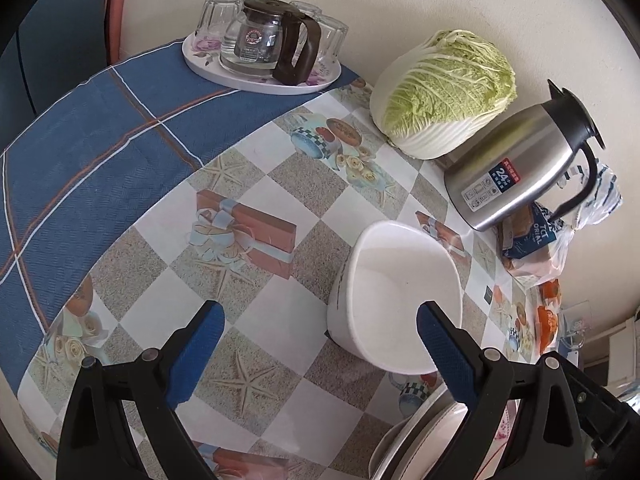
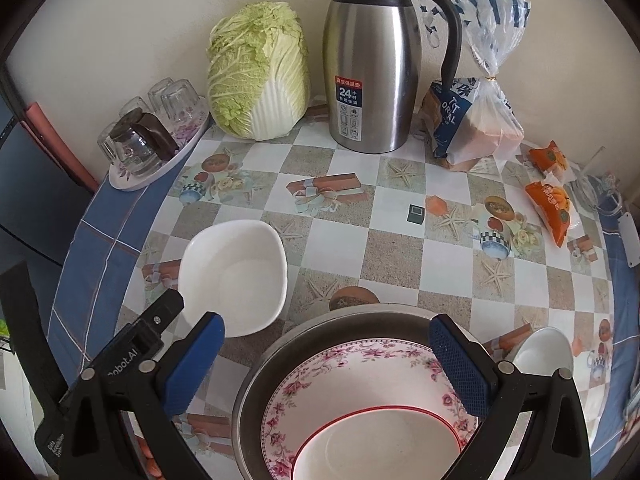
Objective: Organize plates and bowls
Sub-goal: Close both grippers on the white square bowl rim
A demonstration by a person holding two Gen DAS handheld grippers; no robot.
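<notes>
The table (image 2: 400,248) wore a checked oilcloth printed with starfish, gift boxes and cups, with a blue plaid cloth (image 1: 80,152) along its edge. At the near edge sat the largest dish, a grey metal basin (image 2: 256,376), wide and shallow-walled. Inside it lay a white floral plate (image 2: 320,364) with pink roses round its rim, and on that plate rested a white bowl with a thin red rim (image 2: 376,448).

Left of the basin stood the white squarish bowl (image 2: 236,276), plain, glossy, with rounded corners and an empty inside. In the left wrist view that same bowl (image 1: 396,292) looked tipped, its rim raised on one side, and one blue pad of the left gripper (image 1: 320,356) reached inside it while the other pad stood well outside; the jaws were spread wide and pinched nothing. Whether the inner pad touched the bowl wall could not be told.

The right gripper (image 2: 326,364) hung over the basin with its jaws spread wide and nothing between them. To its right, partly hidden by a finger, sat a small white bowl (image 2: 540,348).

Along the wall stood a steel thermos jug (image 2: 368,80), a napa cabbage (image 2: 260,76), a bagged loaf of bread (image 2: 480,120), and a tray of upturned glasses (image 1: 260,76).
</notes>
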